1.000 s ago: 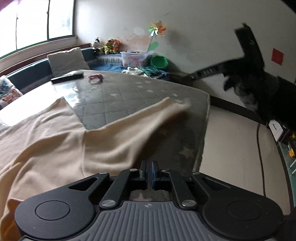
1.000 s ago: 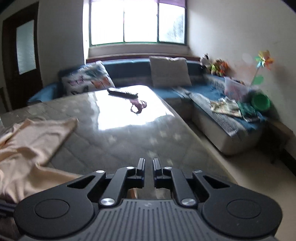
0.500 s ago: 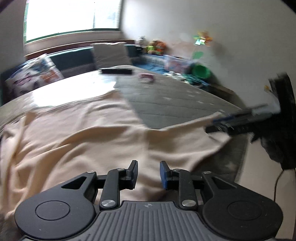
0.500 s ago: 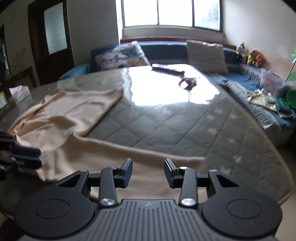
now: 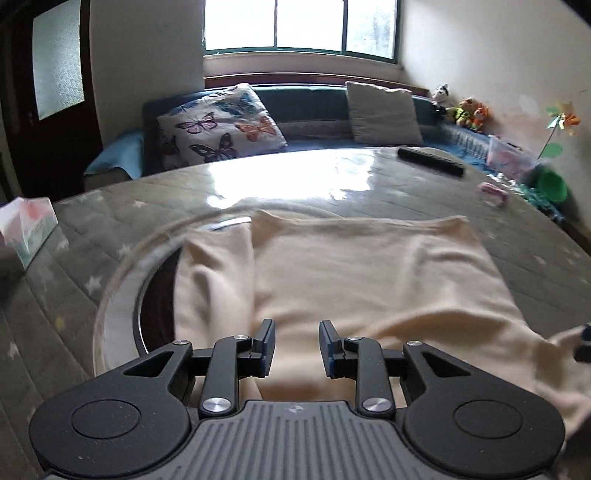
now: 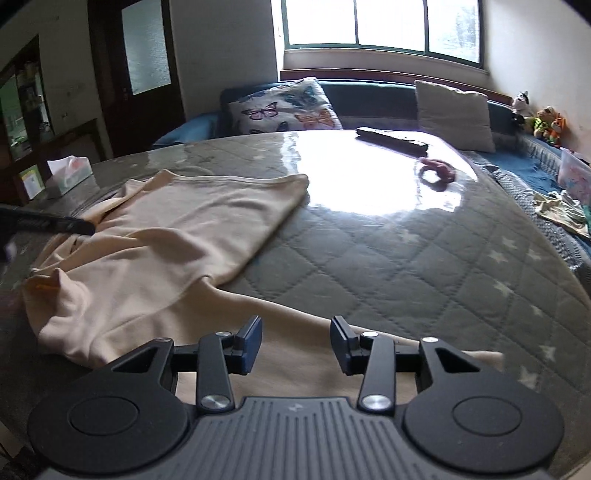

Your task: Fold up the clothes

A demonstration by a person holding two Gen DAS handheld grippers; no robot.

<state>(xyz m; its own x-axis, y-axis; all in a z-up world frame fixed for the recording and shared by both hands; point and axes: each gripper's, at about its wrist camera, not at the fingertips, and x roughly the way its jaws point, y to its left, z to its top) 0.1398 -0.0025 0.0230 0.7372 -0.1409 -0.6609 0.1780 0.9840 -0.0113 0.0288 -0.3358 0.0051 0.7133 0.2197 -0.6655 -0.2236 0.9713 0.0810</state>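
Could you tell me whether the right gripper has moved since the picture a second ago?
Yes. The right gripper has swung left: the window, then left of centre, now sits right of centre. Its opening fingers hang apart over the cream garment.

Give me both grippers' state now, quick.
Left gripper: open, nothing gripped, above the cream garment.
Right gripper: jaws opening, nothing pinched, garment lying beneath.

- Garment (image 5: 369,277): plain cream-beige, no print.
- Desk (image 6: 424,266) cover: grey-green, quilted in diamonds, scattered pale stars, glossy clear overlay.
- Left cushion (image 5: 221,125): white with purple, orange and blue butterflies.
- Right cushion (image 5: 384,112): plain off-white.
- Sofa (image 6: 369,96): dark teal-blue.
- Remote (image 6: 391,139): black.
- Far-right bowl (image 5: 552,184): bright green.
- Fingers (image 6: 251,345): black with blue pads.
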